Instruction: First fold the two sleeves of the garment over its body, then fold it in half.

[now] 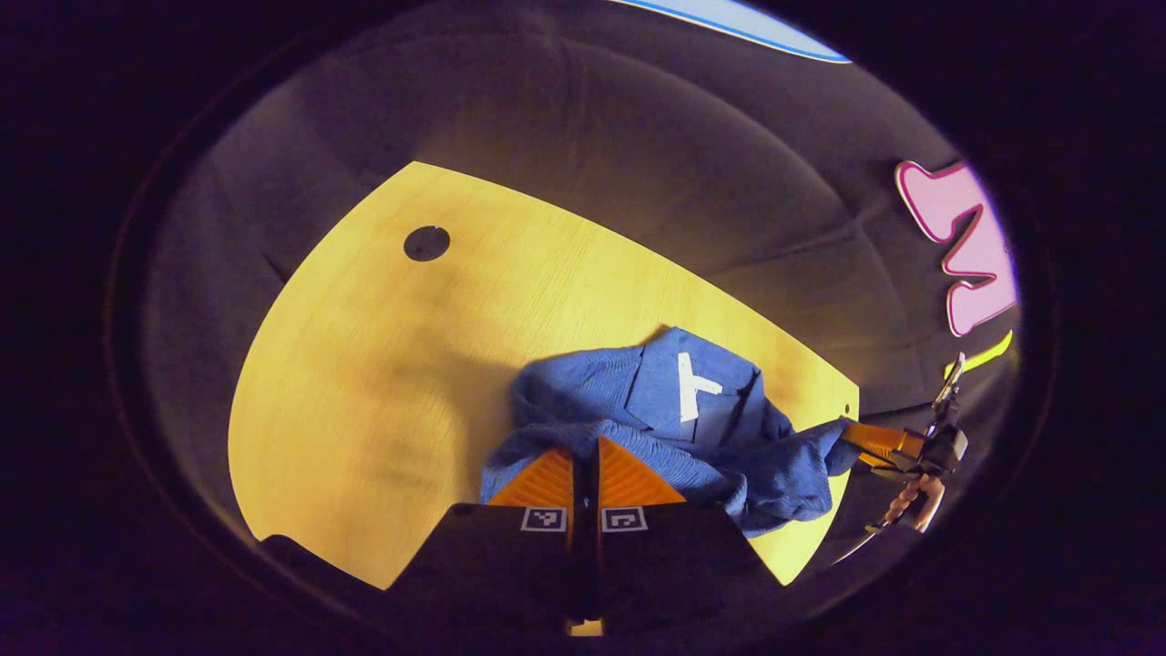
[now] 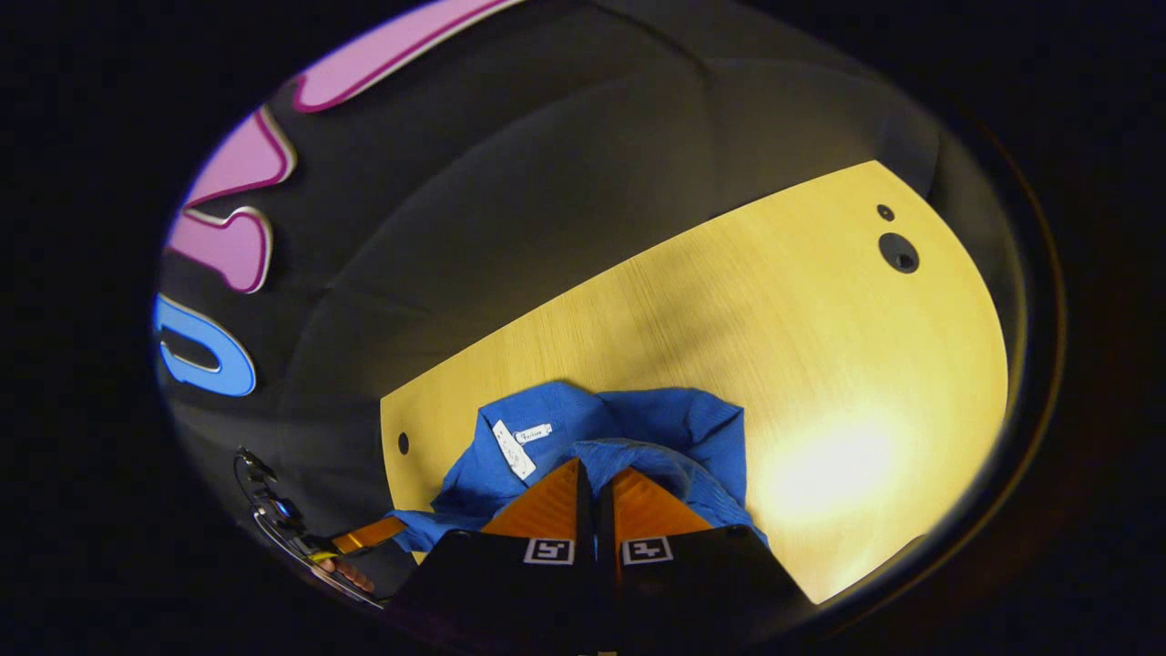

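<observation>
In the left gripper view, a blue shirt (image 1: 674, 428) lies bunched up on the yellow wooden table (image 1: 383, 364), near the table's right end. A white tag (image 1: 694, 387) shows by its collar. The left gripper (image 1: 585, 456) has its two fingers pressed close together, pinching the blue cloth. At the right, the right gripper (image 1: 861, 442) pinches another edge of the shirt, and a hand (image 1: 911, 501) holds it.

In the right gripper view, the shirt (image 2: 665, 428) sits on the table (image 2: 820, 346) near its left end. The right gripper (image 2: 597, 478) pinches the cloth, fingers close together. The left gripper (image 2: 383, 533) holds the shirt's far edge.
</observation>
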